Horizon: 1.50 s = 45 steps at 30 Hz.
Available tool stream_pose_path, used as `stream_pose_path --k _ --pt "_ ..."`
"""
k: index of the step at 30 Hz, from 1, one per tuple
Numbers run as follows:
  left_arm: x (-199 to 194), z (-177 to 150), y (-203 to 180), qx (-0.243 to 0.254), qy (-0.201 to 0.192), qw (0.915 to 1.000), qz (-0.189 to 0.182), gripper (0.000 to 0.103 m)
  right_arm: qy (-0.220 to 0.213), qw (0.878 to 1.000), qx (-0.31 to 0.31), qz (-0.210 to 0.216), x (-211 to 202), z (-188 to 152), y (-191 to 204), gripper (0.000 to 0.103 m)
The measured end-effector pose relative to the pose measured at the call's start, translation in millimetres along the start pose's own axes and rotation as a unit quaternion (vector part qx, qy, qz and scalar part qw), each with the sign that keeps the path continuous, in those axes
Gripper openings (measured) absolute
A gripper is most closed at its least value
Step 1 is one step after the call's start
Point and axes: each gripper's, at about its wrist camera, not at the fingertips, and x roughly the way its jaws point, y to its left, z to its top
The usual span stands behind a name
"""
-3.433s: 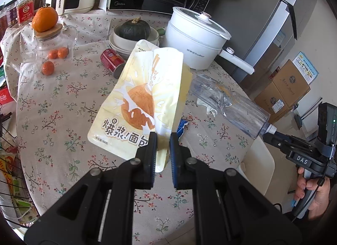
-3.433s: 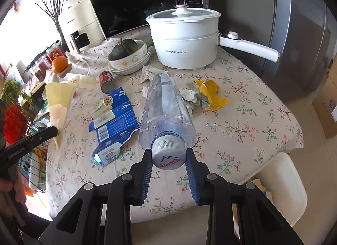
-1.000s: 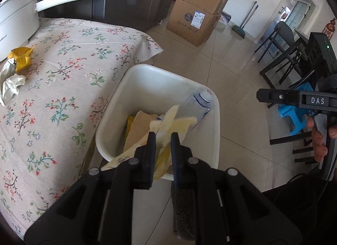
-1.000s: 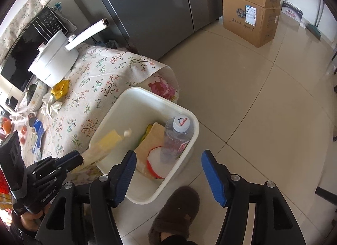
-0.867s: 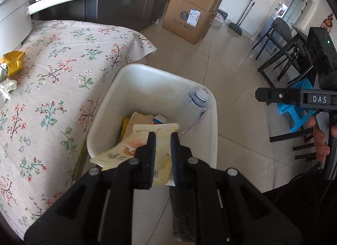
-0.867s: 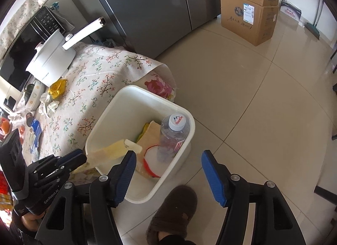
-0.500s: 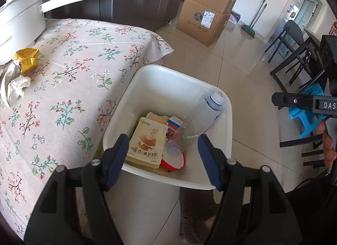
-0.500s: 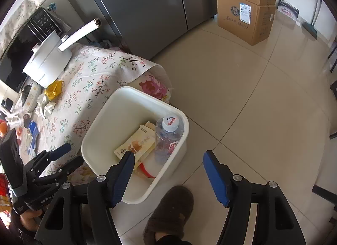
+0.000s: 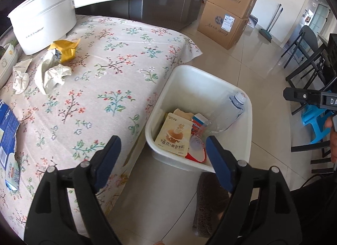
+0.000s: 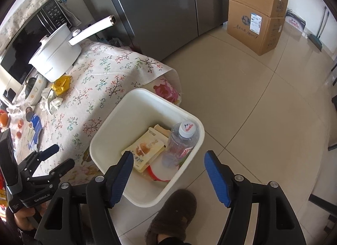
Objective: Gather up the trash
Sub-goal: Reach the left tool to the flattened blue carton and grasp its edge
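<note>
A white trash bin (image 9: 249,118) (image 10: 109,131) stands on the floor beside the table. In it lie a yellow snack bag (image 9: 173,136) (image 10: 145,149) and a clear plastic bottle (image 9: 229,113) (image 10: 182,141). My left gripper (image 9: 162,160) is open and empty above the bin's near rim. My right gripper (image 10: 168,176) is open and empty above the bin. On the flowered tablecloth (image 9: 109,89) lie crumpled white paper (image 9: 49,73), a yellow wrapper (image 9: 64,49) (image 10: 61,85) and a blue carton (image 9: 7,131).
A white pot (image 9: 44,24) with a long handle stands at the table's far side. A grey fridge (image 10: 160,7) and stacked cardboard boxes (image 9: 229,11) stand behind. Dark chairs (image 9: 305,55) are at the right. A slippered foot (image 10: 170,215) is by the bin.
My left gripper opened and let go of the yellow snack bag, which now lies in the bin. The view has swung back toward the table. The right gripper stays open.
</note>
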Motion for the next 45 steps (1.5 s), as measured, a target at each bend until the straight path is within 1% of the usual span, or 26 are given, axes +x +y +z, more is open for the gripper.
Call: stream_pose_path --k 4,10,21,24,28,32,36,39,41,42,43,45 --pt "-12.2 -5.6 23.1 -0.018 0.001 0.9997 0.017 0.084 -0.005 1.0 -0.016 0.004 -0.3 5.9 22.4 0.075" --pt "-28.9 -15.1 66.2 -0.054 0.004 0.9972 0.051 0.085 -0.01 0.999 -0.044 0.015 3.4 13.2 61.5 0.078" --pt "-58.6 -41.7 145.0 -0.125 0.008 0.987 0.101 0.085 -0.003 0.996 -0.083 0.04 23.4 23.1 136.3 0.078" --pt "-63.0 -48.5 161.7 -0.136 0.017 0.9842 0.112 0.085 0.0 0.995 -0.092 0.048 28.2 25.0 156.1 0.078" --pt "-59.0 -56.4 183.6 -0.143 0.035 0.9805 0.13 0.085 0.006 0.993 -0.106 0.055 35.5 27.5 184.0 0.079" --pt "-47.2 -57.7 206.2 -0.148 0.049 0.9765 0.149 0.085 0.009 0.991 -0.122 0.062 40.7 29.0 210.7 0.079" --pt "-34.3 -55.3 226.3 -0.162 0.058 0.9739 0.148 0.085 0.015 0.988 -0.14 0.065 47.2 29.1 234.4 0.079" --pt "-20.5 -56.4 235.0 -0.168 0.076 0.9729 0.14 0.084 0.02 0.986 -0.151 0.066 52.2 28.4 248.6 0.079" --pt "-13.4 -57.9 237.0 -0.158 0.086 0.9709 0.158 0.084 0.023 0.985 -0.159 0.064 55.4 27.5 255.6 0.079" --pt "-13.9 -58.9 240.0 -0.162 0.076 0.9721 0.152 0.083 0.024 0.984 -0.163 0.063 57.2 27.1 258.4 0.079" --pt "-13.8 -59.8 244.0 -0.171 0.075 0.9713 0.148 0.081 0.026 0.984 -0.167 0.062 58.7 26.9 260.7 0.079" --pt "-15.3 -60.8 247.2 -0.171 0.071 0.9711 0.151 0.076 0.028 0.983 -0.173 0.06 61.6 26.5 263.9 0.079"
